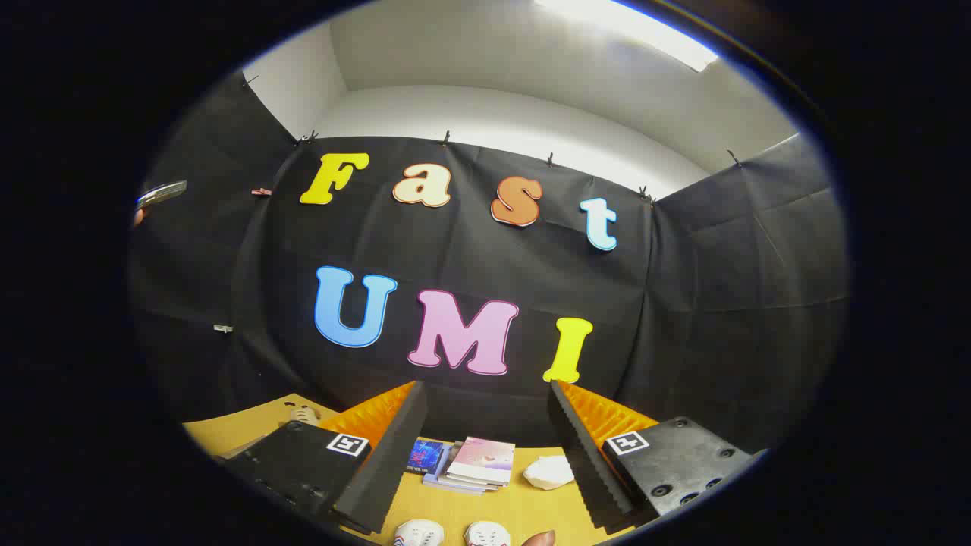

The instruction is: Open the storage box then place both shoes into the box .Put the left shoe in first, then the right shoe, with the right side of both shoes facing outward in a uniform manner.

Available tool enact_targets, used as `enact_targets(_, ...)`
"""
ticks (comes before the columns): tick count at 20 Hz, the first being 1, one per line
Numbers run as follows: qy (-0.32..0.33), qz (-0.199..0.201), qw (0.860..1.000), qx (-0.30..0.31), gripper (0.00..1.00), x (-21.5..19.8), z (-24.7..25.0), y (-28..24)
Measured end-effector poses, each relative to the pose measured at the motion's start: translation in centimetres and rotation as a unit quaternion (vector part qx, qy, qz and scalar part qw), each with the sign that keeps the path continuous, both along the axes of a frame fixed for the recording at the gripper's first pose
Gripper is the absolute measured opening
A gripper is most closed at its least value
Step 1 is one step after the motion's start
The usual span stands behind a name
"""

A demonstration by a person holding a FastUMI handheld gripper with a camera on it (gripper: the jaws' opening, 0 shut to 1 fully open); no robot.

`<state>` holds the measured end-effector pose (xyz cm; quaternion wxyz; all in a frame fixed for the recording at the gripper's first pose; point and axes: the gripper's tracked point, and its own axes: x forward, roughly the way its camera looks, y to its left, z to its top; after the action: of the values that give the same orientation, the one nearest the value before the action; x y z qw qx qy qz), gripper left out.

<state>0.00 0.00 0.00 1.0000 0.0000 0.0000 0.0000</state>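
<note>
The table (227, 432) is a warm yellow-tan. On it, between the gripper's (485, 409) wide-apart fingers, lies a stack of books (470, 464): the top cover is pale pink fading to white, and the book just left of the stack is dark blue with reddish marks. Right of the books sits a white crumpled lump (550, 472). Nearer than the books, 2 shoes (454, 534) show white toes, the left 1 with thin red and blue stripes. Beyond the books, the booth wall (721, 303) is black cloth, and above it the room wall (493, 125) is plain white-grey. Each gripper block carries 1 small black-and-white square marker (347, 444).
</note>
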Motion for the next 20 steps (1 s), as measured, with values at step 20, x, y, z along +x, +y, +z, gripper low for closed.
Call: enact_targets(20,0.011,0.001,1.000,0.005,0.97,-0.27,-0.46,0.43)
